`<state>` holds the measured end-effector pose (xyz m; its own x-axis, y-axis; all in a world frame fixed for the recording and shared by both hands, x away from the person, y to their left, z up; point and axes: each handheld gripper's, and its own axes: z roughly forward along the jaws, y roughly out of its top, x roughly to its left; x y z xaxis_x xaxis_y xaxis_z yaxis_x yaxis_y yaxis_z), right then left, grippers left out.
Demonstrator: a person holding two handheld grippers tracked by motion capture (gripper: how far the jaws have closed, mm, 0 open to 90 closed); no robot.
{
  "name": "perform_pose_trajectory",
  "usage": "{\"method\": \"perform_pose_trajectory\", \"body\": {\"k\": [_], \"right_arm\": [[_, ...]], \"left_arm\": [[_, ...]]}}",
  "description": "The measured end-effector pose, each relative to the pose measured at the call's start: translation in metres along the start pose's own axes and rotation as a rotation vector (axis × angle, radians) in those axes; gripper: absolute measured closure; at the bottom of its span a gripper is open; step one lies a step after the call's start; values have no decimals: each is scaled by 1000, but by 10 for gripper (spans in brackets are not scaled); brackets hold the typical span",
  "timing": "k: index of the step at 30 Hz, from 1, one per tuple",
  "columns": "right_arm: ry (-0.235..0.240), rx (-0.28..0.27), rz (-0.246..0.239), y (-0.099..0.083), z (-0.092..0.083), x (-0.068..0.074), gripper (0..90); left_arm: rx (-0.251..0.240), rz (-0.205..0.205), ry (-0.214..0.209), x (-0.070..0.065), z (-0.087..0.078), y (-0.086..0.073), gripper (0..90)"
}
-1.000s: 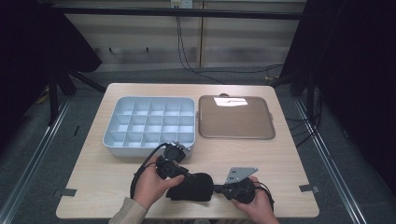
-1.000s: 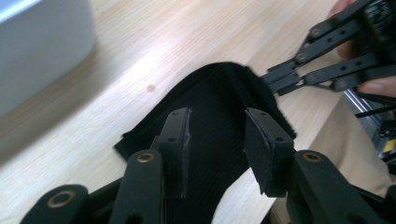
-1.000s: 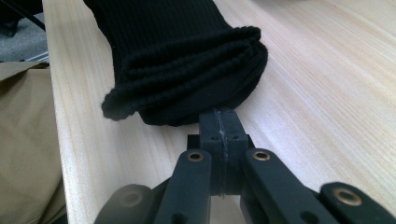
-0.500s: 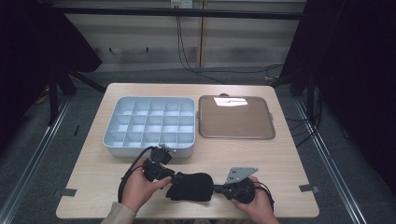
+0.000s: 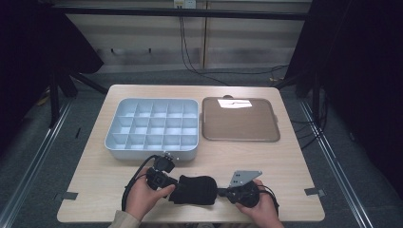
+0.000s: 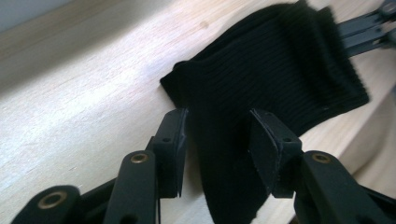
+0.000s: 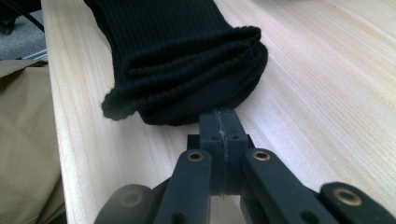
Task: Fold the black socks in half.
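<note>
A folded black ribbed sock [image 5: 192, 190] lies on the wooden table [image 5: 285, 161] near its front edge, between the two hands. My left gripper [image 5: 172, 186] is at its left end. In the left gripper view the jaws [image 6: 217, 116] stand apart with the sock's [image 6: 261, 79] folded end between them, and the pads do not press it; they have just been opening. My right gripper [image 5: 221, 192] is at the sock's right end. Its jaws [image 7: 219, 113] are pressed together at the lowest layer of the ribbed cuff [image 7: 187, 70].
A grey box [image 5: 147, 154] divided into several compartments stands behind the left hand. To its right lies a brown tray [image 5: 240, 121] with a bright glare patch. A beige-sleeved forearm [image 7: 23, 140] sits beyond the table's front edge.
The left hand has dropped and drawn back from the grey box toward the front edge. Its gripper now sits lower at the sock's left end. The right hand has kept still.
</note>
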<state>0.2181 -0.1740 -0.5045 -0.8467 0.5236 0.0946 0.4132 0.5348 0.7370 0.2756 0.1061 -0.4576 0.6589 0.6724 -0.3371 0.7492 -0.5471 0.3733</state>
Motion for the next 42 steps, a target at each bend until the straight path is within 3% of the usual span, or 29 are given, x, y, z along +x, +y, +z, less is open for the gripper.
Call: {"method": "perform_pose_trajectory", "body": {"k": [15,28,36,42], "right_arm": [[0,-5,1,0,0,0,900],[4,-7,0,0,0,-1,900],[4,-8,3,0,1,0,900],[8,-13,1,-1,1,-1,900]], "left_arm": [[24,-19,-18,4,7,-3,655],[46,-20,-2,2,13,-3,770],[37,-49,-13,3,12,-2,828],[39,-43,-29,1,7,0,831]]}}
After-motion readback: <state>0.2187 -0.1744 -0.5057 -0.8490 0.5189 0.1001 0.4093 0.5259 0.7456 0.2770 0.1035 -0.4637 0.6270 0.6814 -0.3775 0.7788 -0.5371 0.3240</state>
